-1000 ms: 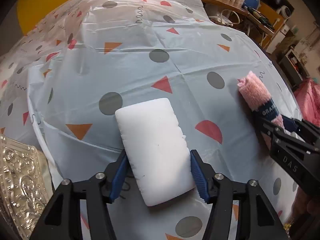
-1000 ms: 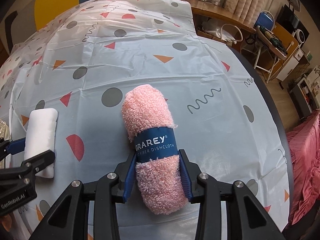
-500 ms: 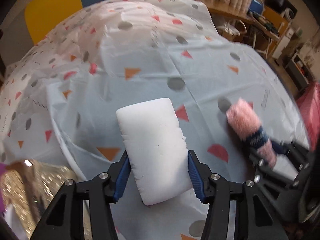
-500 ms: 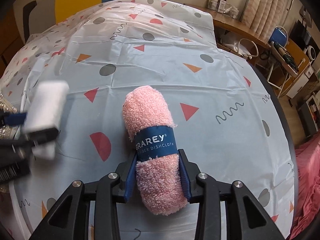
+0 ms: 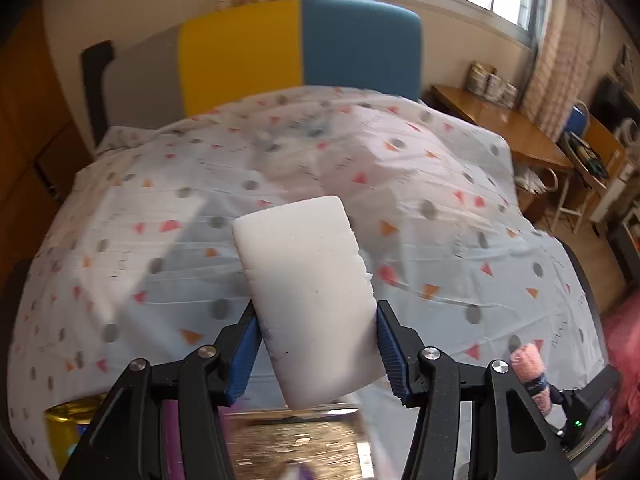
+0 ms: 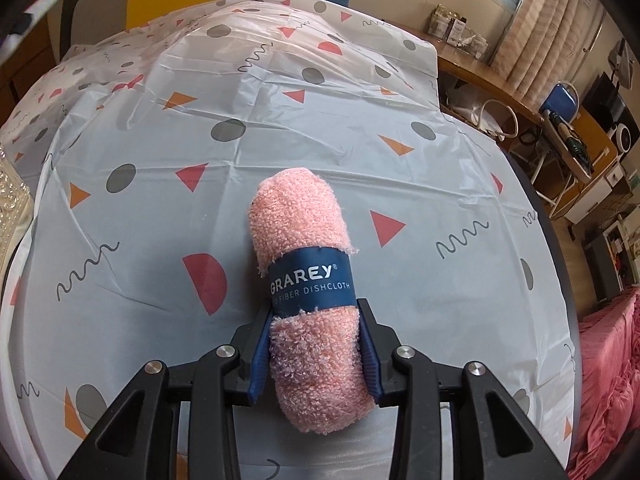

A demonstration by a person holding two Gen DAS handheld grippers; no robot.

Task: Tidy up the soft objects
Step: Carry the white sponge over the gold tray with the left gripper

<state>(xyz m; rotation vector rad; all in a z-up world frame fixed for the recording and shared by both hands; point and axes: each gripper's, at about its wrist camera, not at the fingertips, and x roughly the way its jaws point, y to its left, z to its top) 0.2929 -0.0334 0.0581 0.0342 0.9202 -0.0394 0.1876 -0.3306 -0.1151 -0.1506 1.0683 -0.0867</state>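
My left gripper (image 5: 316, 344) is shut on a white sponge block (image 5: 308, 292) and holds it lifted well above the patterned tablecloth (image 5: 440, 240). My right gripper (image 6: 316, 344) is shut on a rolled pink dishcloth (image 6: 304, 240) with a blue paper band, low over the tablecloth (image 6: 420, 184). The pink dishcloth and the right gripper also show at the lower right of the left wrist view (image 5: 528, 364). The left gripper's white sponge shows blurred at the top left edge of the right wrist view (image 6: 40, 2).
A gold embossed tray (image 5: 296, 452) lies just below the left gripper; its edge shows at the left of the right wrist view (image 6: 10, 200). A wooden desk (image 5: 508, 132) and chairs stand at the right. A yellow and blue headboard (image 5: 300, 44) stands behind.
My left gripper has risen and tilted up with the sponge, now over the gold tray. My right gripper has drawn back a little with the dishcloth still in it.
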